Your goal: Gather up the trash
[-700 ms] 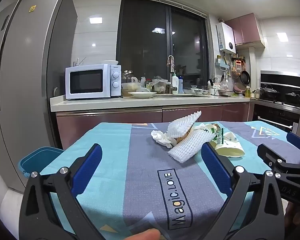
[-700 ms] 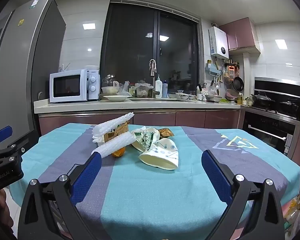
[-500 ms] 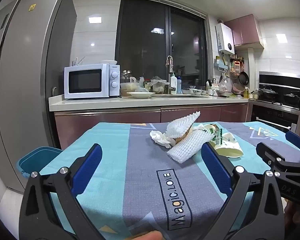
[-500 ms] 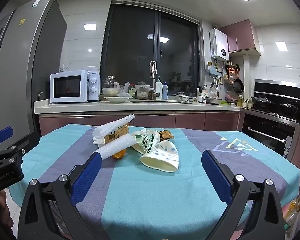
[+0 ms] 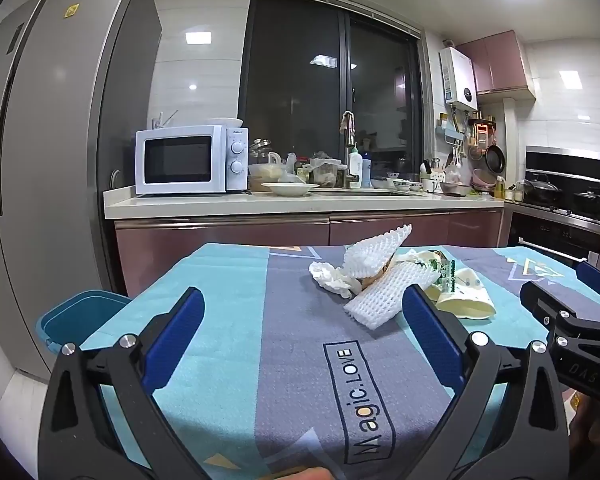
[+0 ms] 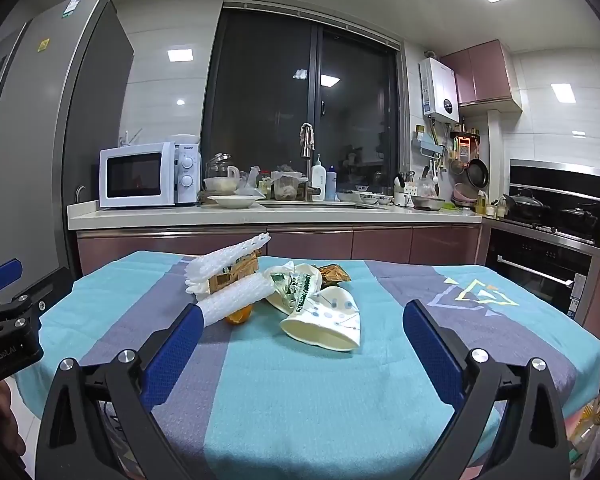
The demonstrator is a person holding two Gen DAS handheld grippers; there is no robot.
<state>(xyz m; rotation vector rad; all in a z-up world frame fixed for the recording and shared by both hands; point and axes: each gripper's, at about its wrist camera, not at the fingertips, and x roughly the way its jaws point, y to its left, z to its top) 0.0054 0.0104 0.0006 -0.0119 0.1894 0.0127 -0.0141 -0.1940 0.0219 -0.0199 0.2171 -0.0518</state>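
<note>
A pile of trash lies on the table's teal and grey cloth point(image 5: 228, 304): two white foam fruit nets point(image 5: 392, 294) point(image 6: 236, 294), a crumpled white tissue point(image 5: 330, 278), a crushed paper cup point(image 6: 328, 324) point(image 5: 466, 302), a green-printed wrapper point(image 6: 296, 286), a brown wrapper point(image 6: 332, 273) and an orange piece point(image 6: 239, 315). My left gripper point(image 5: 302, 332) is open and empty, short of the pile. My right gripper point(image 6: 300, 340) is open and empty, just in front of the cup.
A blue bin point(image 5: 80, 316) stands on the floor left of the table, beside the tall fridge point(image 5: 52, 168). Behind the table runs a counter point(image 6: 276, 214) with a microwave point(image 5: 190, 165), dishes and a sink. An oven point(image 6: 540, 264) is at the right.
Both views have shifted very slightly; the pile and both open grippers stand much as before.
</note>
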